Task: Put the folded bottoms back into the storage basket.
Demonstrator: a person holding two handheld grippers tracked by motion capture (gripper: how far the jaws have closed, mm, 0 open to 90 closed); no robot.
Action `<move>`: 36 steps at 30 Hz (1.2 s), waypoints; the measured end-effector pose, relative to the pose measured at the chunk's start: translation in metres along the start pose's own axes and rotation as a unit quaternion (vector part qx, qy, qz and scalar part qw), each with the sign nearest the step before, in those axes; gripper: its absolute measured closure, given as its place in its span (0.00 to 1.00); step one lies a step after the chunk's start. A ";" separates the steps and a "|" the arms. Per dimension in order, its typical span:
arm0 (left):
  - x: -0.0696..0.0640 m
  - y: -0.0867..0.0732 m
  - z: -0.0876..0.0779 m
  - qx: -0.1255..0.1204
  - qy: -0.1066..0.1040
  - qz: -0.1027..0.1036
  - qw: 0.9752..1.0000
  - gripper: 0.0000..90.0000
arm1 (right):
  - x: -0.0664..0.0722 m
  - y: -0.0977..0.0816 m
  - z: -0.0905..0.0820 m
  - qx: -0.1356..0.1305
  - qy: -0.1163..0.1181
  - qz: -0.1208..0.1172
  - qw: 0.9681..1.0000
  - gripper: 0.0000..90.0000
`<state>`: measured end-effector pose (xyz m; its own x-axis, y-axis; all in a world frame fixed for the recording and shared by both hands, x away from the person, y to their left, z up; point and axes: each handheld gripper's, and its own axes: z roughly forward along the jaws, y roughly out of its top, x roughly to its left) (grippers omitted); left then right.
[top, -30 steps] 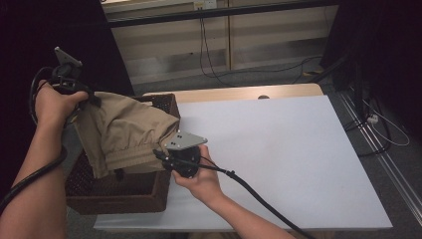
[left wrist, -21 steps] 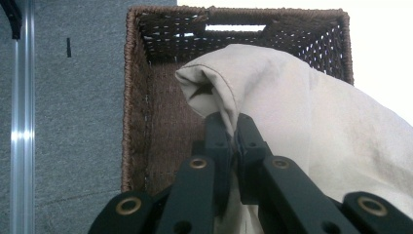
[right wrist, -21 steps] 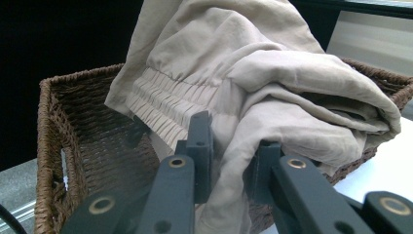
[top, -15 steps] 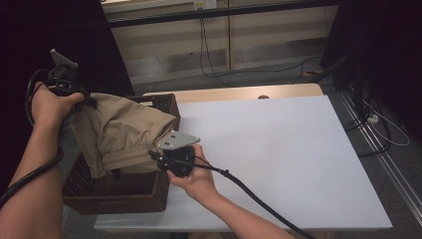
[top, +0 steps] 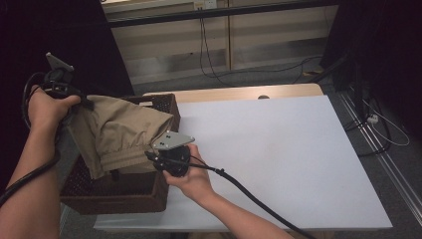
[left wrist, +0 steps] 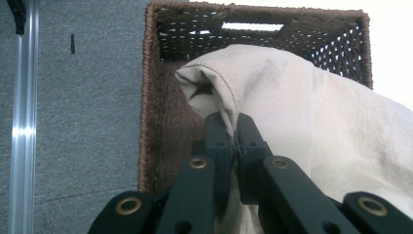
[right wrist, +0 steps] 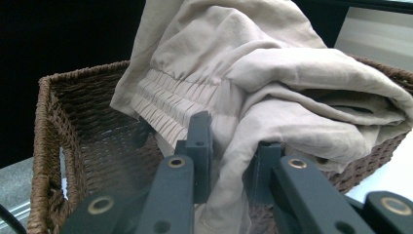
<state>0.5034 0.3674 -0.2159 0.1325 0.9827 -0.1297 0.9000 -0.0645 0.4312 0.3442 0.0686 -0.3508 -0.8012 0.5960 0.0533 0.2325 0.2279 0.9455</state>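
A beige cloth garment [top: 122, 134] with a gathered elastic band hangs over a dark woven basket [top: 124, 199] at the table's left edge. My left gripper [top: 84, 102], raised at the far left, is shut on a folded edge of the garment [left wrist: 253, 97]; its jaws pinch the seam [left wrist: 233, 129]. At the basket's right wall my right gripper [top: 157, 159] is shut on a bunch of the same garment [right wrist: 272, 83], the fabric squeezed between its jaws [right wrist: 229, 146]. The cloth stretches between the two grippers above the basket [right wrist: 87, 126].
The white table top [top: 278, 159] spreads to the right of the basket. Grey carpet [left wrist: 78, 122] and a metal rail [left wrist: 24, 117] lie left of the basket. Cables run on the floor beyond the table's far edge and right side.
The left hand has lifted its end of the garment slightly up and left. The right gripper has stayed at the basket's right wall with its hold.
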 end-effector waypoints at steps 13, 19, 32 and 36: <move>0.020 -0.007 0.029 -0.057 0.025 0.017 0.998 0.45 | -0.005 -0.002 0.012 0.037 -0.015 -0.018 0.999 0.28; 0.007 -0.015 0.040 -0.076 -0.002 0.044 0.996 0.26 | -0.018 -0.002 -0.014 0.020 -0.043 -0.040 0.998 0.19; -0.023 -0.025 0.046 -0.105 -0.036 0.076 0.991 0.22 | -0.051 -0.013 -0.050 0.039 -0.045 -0.017 0.998 0.15; -0.030 -0.031 0.047 -0.107 -0.047 0.091 0.989 0.21 | -0.062 -0.021 -0.063 0.041 -0.044 -0.003 0.998 0.14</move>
<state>0.4914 0.3317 -0.2671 0.3313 0.9369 -0.1116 0.7505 -0.1900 0.6330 0.3543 -0.0222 -0.3536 -0.7522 0.6588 0.0165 0.2760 0.2921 0.9157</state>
